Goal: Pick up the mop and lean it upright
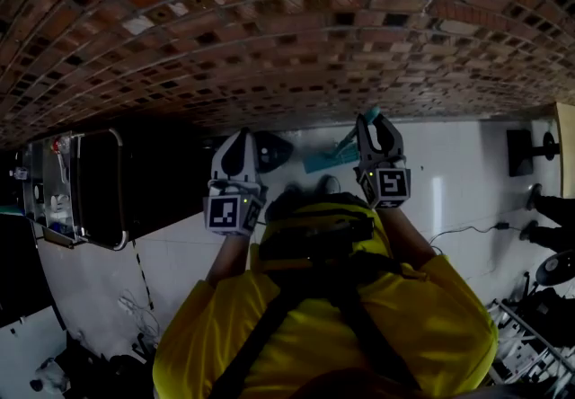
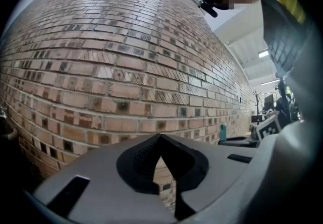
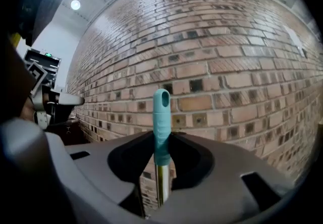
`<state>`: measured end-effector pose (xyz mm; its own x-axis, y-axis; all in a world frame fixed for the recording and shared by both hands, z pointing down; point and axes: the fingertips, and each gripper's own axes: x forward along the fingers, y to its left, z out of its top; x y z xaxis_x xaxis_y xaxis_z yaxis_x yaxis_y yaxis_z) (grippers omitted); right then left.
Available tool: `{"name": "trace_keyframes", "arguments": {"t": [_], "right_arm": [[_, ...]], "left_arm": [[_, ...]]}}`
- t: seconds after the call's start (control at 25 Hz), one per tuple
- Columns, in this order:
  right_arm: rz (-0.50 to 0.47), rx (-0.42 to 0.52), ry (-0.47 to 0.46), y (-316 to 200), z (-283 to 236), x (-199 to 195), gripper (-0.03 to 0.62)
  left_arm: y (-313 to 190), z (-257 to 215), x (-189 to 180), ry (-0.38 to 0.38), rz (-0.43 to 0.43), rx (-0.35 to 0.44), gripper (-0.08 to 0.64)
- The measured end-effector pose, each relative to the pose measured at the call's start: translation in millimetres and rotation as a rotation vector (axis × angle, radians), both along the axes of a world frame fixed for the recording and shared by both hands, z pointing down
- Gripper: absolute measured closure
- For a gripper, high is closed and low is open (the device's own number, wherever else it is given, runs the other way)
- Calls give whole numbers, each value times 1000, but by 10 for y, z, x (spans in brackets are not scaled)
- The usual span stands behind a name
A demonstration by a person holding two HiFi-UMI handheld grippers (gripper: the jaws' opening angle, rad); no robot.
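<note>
The mop stands upright in front of a brick wall [image 1: 269, 29]. Its teal handle grip [image 3: 161, 117] rises between the jaws of my right gripper [image 3: 160, 177], with the metal shaft below it. The right gripper [image 1: 375, 123] is shut on the handle just below the teal top. In the head view the teal mop head [image 1: 323, 159] lies on the white floor at the foot of the wall. My left gripper [image 1: 238, 141] hangs beside it, facing the wall. Its jaws [image 2: 160, 160] are shut with nothing between them.
A dark framed cart [image 1: 81, 190] stands at the left by the wall. A dark object [image 1: 272, 150] lies on the floor near the mop head. A black stand [image 1: 521, 150], a person's feet [image 1: 548, 208] and a cable [image 1: 463, 231] are at the right.
</note>
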<state>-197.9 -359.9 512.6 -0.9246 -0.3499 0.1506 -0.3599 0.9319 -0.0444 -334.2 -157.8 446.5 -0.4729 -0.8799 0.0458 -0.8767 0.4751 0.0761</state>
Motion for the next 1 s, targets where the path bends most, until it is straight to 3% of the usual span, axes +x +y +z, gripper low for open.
{"name": "trace_keyframes", "arguments": {"t": [0.2,0.56,1.0], "right_arm": [[25,-19,21,-147,596,-237,483],[56,-44,147,-336,1447,-482,484],[54,-61,163,-341,1372,-517,485]], "left_arm": [[-22,195,24,44,4,-54,560],[-83,287,13,44,8,-51,560],[-32,308,-85,40,-20,-53,560]]}}
